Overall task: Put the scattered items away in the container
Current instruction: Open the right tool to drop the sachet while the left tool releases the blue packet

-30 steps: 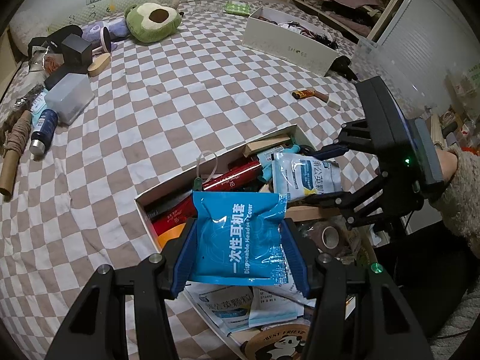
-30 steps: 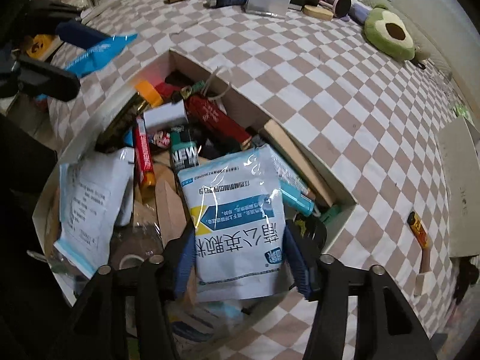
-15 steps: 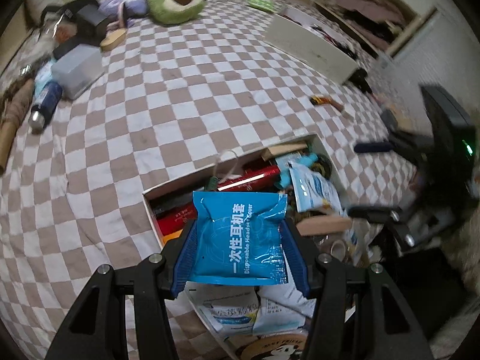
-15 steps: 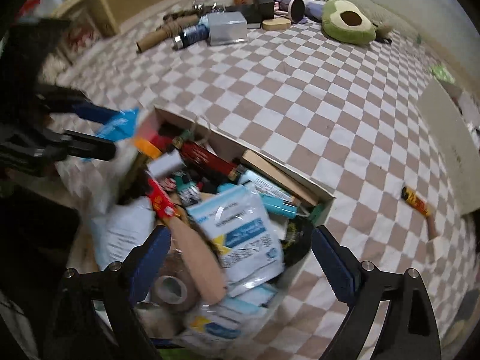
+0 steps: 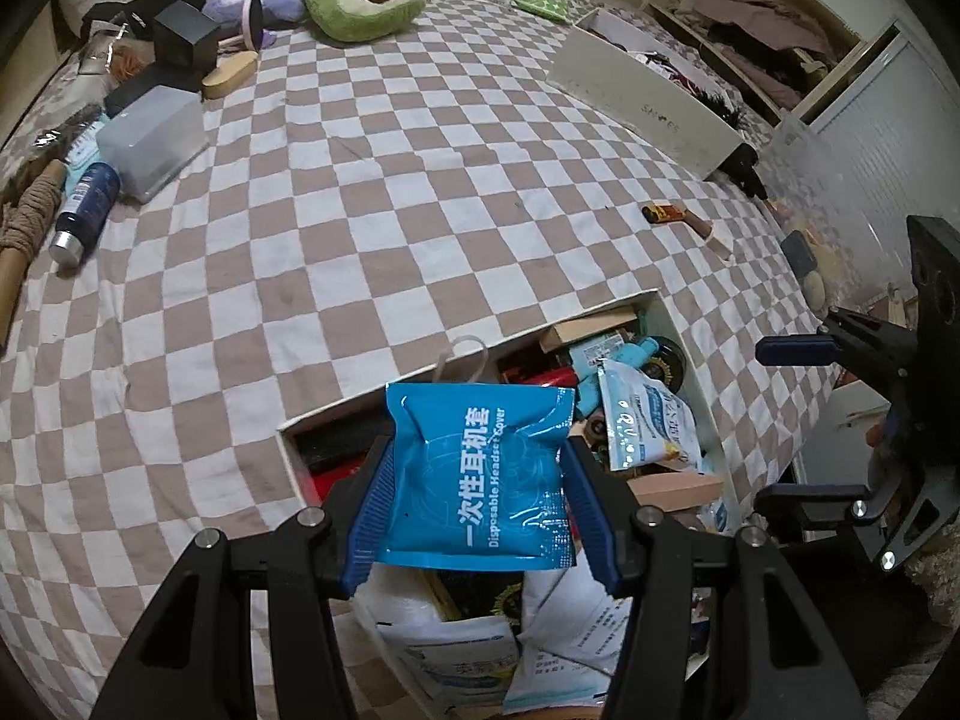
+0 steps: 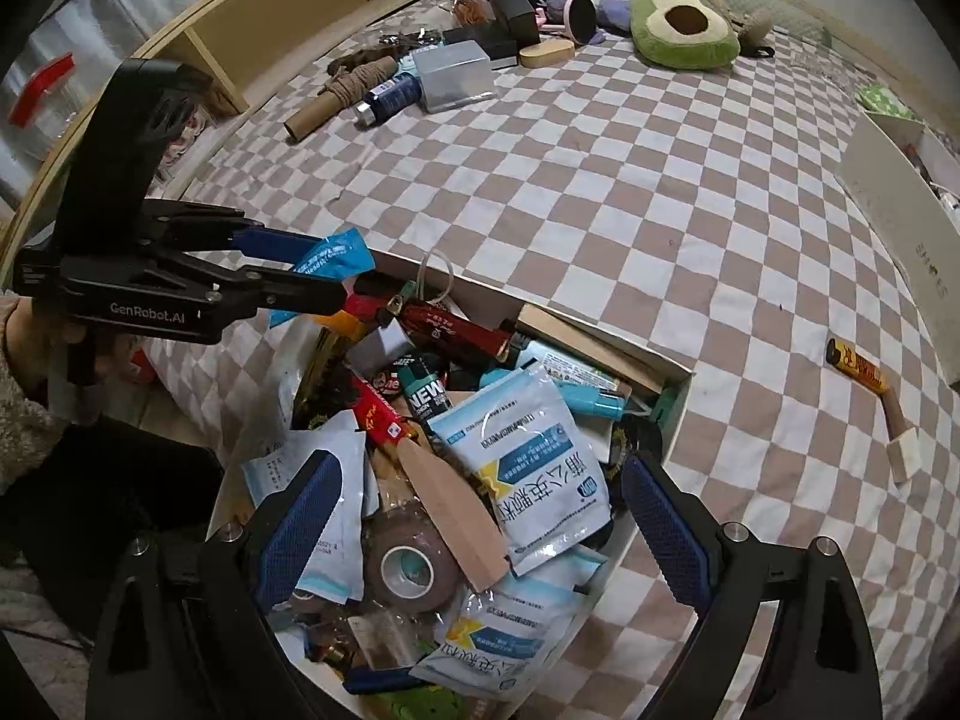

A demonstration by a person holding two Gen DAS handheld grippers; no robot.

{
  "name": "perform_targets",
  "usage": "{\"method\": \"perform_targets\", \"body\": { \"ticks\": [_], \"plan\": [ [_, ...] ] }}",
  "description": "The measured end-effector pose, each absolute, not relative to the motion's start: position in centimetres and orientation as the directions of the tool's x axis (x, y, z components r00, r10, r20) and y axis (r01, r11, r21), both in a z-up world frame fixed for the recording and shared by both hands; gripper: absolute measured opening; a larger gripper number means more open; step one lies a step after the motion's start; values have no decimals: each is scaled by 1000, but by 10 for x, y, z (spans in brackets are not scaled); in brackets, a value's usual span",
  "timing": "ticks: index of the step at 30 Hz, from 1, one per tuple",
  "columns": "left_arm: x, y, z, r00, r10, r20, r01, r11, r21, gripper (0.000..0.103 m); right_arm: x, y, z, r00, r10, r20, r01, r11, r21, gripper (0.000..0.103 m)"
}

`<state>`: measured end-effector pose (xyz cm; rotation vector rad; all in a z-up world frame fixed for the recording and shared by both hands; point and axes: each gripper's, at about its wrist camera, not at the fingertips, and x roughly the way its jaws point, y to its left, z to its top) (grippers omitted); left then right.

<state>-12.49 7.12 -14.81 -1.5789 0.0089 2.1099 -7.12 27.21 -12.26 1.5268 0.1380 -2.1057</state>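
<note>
My left fingers (image 5: 384,498) pinch the blue headset-cover packet (image 5: 480,474) at lower centre above the box (image 6: 675,414); my right fingers (image 6: 660,516) have just spread, empty.

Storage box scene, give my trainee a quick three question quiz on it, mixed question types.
1. True or false: the left gripper is shut on the blue packet.
2. The white-and-blue pouch lies: A) in the storage box, B) on the checked bedspread, C) between closed jaws.
3. Fill in: the right gripper has its jaws ____.

Key: 1 true; 2 A; 3 open.
</note>
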Motion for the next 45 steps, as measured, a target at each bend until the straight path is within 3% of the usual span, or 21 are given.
{"method": "perform_targets", "body": {
  "ticks": [13, 18, 37, 40, 43, 45],
  "plan": [
    [-115, 104, -171, -86, 354, -931, -465, -841, -277, 57, -71, 282, -125, -211, -357, -910, 454, -860, 232, 95],
    [-120, 99, -173, -105, 344, -933, -448, -854, -264, 84, -71, 283, -124, -209, -358, -910, 456, -859, 233, 95],
    [-112, 88, -154, -133, 380, -915, -442, -850, -288, 85, -65, 273, -121, -219, -359, -907, 466, -856, 226, 95],
    [-109, 86, -148, -153, 390, -908, -449, -846, -288, 85, -62, 271, -118, -246, -359, -900, 473, -856, 212, 103],
    [-104, 83, -138, -194, 407, -893, -464, -840, -282, 102, -60, 267, -116, -245, -372, -895, 484, -847, 220, 103],
    [-100, 81, -131, -226, 415, -881, -482, -834, -269, 103, -59, 264, -116, -241, -365, -899, 491, -845, 211, 103]
  ]
}}
